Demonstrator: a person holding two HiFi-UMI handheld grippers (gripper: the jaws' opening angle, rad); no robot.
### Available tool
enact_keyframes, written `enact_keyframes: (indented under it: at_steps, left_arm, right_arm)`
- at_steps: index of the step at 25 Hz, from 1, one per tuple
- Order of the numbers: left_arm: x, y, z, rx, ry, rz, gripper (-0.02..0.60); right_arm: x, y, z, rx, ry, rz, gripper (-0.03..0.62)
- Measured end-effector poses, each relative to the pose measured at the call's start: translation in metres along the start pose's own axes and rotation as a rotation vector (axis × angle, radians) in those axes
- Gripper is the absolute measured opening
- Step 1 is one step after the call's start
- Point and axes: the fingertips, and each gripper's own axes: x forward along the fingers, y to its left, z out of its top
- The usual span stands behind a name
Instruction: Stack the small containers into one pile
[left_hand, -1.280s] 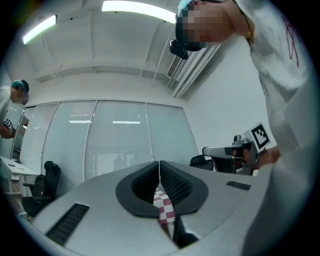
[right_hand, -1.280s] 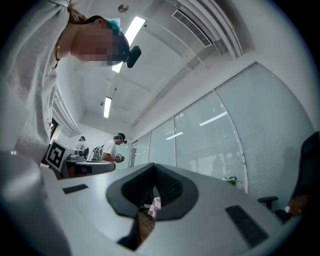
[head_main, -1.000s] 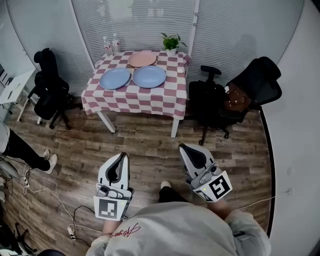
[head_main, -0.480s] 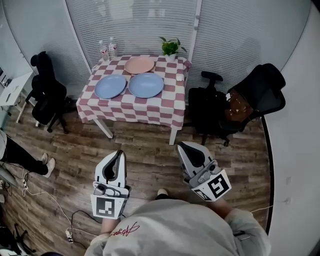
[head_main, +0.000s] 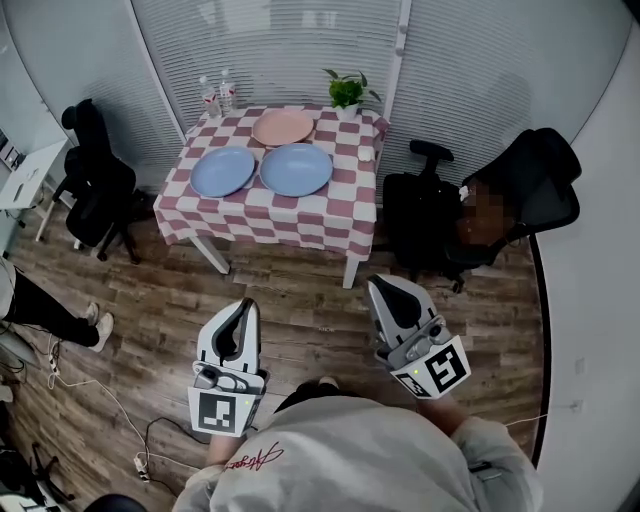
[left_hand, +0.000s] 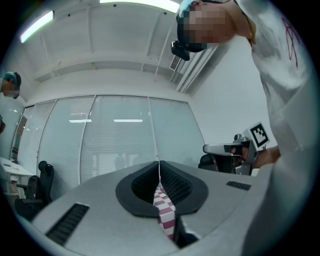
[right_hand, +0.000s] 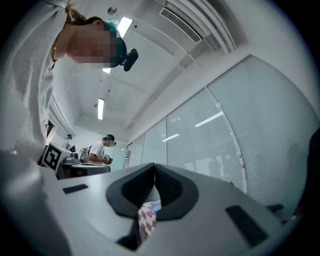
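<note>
Three shallow dishes lie on a table with a red-and-white checked cloth (head_main: 300, 215) at the far side of the room: two blue dishes (head_main: 222, 171) (head_main: 296, 168) side by side and a pink one (head_main: 283, 127) behind them. My left gripper (head_main: 247, 305) and right gripper (head_main: 378, 285) are held over the wooden floor, well short of the table, both shut and holding nothing. In the left gripper view the jaws (left_hand: 159, 162) meet with the checked cloth (left_hand: 165, 210) showing below them. The right gripper view shows its jaws (right_hand: 154, 165) closed the same way.
A potted plant (head_main: 347, 92) and two bottles (head_main: 215, 97) stand at the table's back edge. Black office chairs flank the table on the left (head_main: 95, 190) and right (head_main: 430, 215). Another person's legs (head_main: 45, 305) and cables (head_main: 90, 390) are on the floor at the left.
Both grippers have travelled a little across the floor with the person and stayed shut. The table sits slightly lower and further right in the head view.
</note>
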Motion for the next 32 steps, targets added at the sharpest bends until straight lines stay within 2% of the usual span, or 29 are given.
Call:
enact_keyframes:
  at_steps: [5, 12, 21, 28, 32]
  left_arm:
    - [-0.003, 0.005, -0.011, -0.005, 0.047, -0.013, 0.020]
    - [-0.002, 0.019, -0.006, -0.012, 0.026, 0.015, 0.020]
    - [0.014, 0.015, -0.011, 0.000, 0.016, 0.031, 0.020]
    - [0.013, 0.013, -0.024, 0.006, 0.077, 0.050, 0.020]
    - [0.019, 0.024, -0.028, 0.015, 0.077, 0.061, 0.020]
  right_arm:
    - [0.010, 0.009, -0.004, -0.002, 0.014, 0.010, 0.011]
    - [0.019, 0.014, -0.011, 0.020, 0.023, 0.035, 0.011]
    - [0.021, -0.002, -0.017, 0.020, 0.017, 0.059, 0.011]
    - [0.026, -0.010, -0.026, 0.049, 0.016, 0.076, 0.011]
    - [0.038, -0.013, -0.033, 0.050, 0.014, 0.087, 0.011]
